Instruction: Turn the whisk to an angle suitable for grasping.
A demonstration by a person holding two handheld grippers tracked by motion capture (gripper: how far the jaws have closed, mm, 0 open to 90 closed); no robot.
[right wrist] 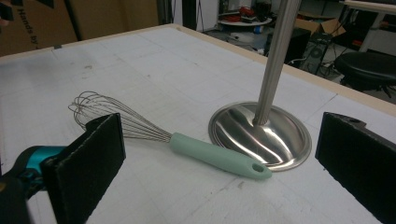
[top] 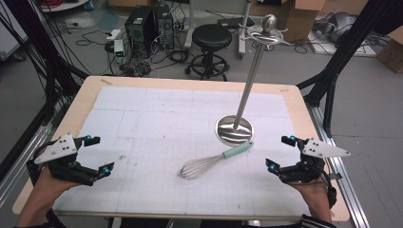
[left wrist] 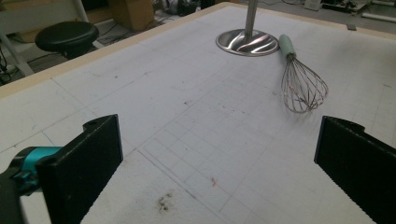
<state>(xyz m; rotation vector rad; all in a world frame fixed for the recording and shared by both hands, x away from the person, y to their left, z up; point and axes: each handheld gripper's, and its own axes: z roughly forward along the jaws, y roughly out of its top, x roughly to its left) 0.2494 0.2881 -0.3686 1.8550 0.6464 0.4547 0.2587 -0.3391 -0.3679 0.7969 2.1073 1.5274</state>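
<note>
Centrally on the white mat (top: 142,114): whisk (top: 214,161) lying flat, mint handle (top: 237,150) toward the stand (top: 234,129), handle end touching or just beside the rim of the round steel base, wire loops pointing toward the near edge. Upright from that base, a thin steel pole with hooks and a ball on top. Near the table's left edge, left gripper (top: 95,154), jaws spread wide, nothing between them, well apart from the whisk. Near the right edge, right gripper (top: 279,153), likewise released and empty, near the handle but not touching. Both held low over the mat, each in 1 hand. Behind the table, black stool (top: 211,35).
</note>
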